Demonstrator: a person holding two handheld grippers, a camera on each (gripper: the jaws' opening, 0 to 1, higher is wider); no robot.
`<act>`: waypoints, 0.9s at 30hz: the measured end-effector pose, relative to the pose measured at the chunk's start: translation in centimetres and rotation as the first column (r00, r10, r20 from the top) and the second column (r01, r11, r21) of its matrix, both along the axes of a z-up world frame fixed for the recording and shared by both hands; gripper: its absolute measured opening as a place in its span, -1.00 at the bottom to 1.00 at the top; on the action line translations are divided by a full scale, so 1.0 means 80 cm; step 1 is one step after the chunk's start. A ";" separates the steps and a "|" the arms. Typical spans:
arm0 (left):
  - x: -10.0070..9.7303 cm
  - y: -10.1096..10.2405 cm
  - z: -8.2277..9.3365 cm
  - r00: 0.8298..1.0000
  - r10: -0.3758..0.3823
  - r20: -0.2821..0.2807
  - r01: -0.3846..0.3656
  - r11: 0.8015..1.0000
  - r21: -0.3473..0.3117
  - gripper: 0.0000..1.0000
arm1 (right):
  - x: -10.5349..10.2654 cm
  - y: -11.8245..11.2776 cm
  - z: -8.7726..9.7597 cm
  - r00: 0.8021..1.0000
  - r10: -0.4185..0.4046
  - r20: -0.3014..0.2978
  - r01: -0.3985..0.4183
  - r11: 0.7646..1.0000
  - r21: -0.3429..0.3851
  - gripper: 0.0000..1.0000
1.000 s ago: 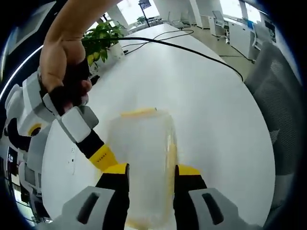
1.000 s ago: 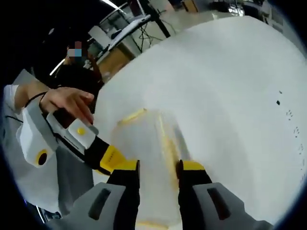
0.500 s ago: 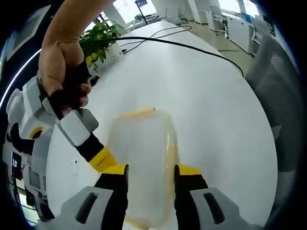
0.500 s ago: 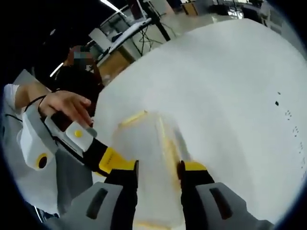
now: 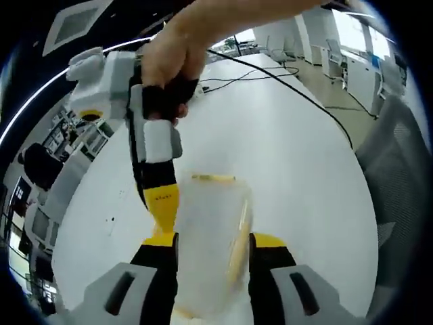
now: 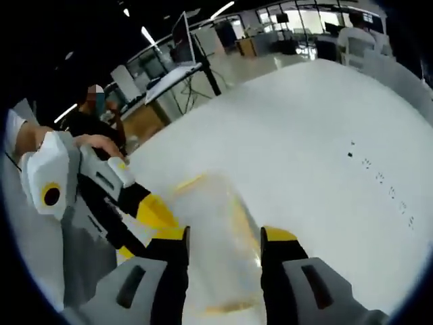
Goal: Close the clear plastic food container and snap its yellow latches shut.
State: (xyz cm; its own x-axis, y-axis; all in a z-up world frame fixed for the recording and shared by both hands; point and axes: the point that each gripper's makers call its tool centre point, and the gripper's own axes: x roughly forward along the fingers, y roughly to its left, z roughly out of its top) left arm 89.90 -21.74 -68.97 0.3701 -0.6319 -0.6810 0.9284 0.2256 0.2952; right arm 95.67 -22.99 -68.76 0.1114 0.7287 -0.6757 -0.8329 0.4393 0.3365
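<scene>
A: Where is the clear plastic food container with yellow latches (image 5: pixel 210 244)?
B: On the white table (image 5: pixel 298 156), between both grippers' spread jaws.
A: Gripped?
B: Contact is unclear; its near end is cut off.

Bare white table (image 5: pixel 291 156) lies open beyond the container (image 5: pixel 210 237); a black cable (image 5: pixel 298 95) crosses farther off.
</scene>
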 end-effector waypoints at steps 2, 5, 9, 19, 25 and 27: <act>0.004 0.010 0.002 0.999 0.034 -0.015 -0.035 0.999 -0.020 -0.30 | -0.007 -0.002 0.008 0.999 -0.023 0.046 0.022 1.000 0.018 -0.21; 0.008 0.023 0.003 0.997 0.075 -0.033 -0.076 0.996 -0.040 -0.30 | -0.019 -0.003 0.013 0.994 -0.046 0.103 0.044 0.999 0.026 -0.21; 0.011 0.035 0.006 0.994 0.108 -0.027 -0.110 0.992 -0.061 -0.30 | -0.042 -0.003 0.012 0.989 -0.048 0.139 0.045 0.999 0.023 -0.21; 0.018 0.054 0.002 0.976 0.206 -0.072 -0.214 0.968 -0.132 -0.29 | -0.072 -0.010 0.006 0.962 -0.119 0.248 0.121 0.993 0.006 -0.18; 0.021 0.070 -0.001 0.966 0.248 -0.078 -0.258 0.954 -0.154 -0.30 | -0.077 -0.025 0.005 0.926 -0.194 0.325 0.200 0.980 0.016 -0.17; 0.019 0.073 -0.003 0.964 0.256 -0.071 -0.265 0.951 -0.160 -0.30 | -0.079 -0.032 0.002 0.915 -0.211 0.343 0.220 0.975 0.013 -0.18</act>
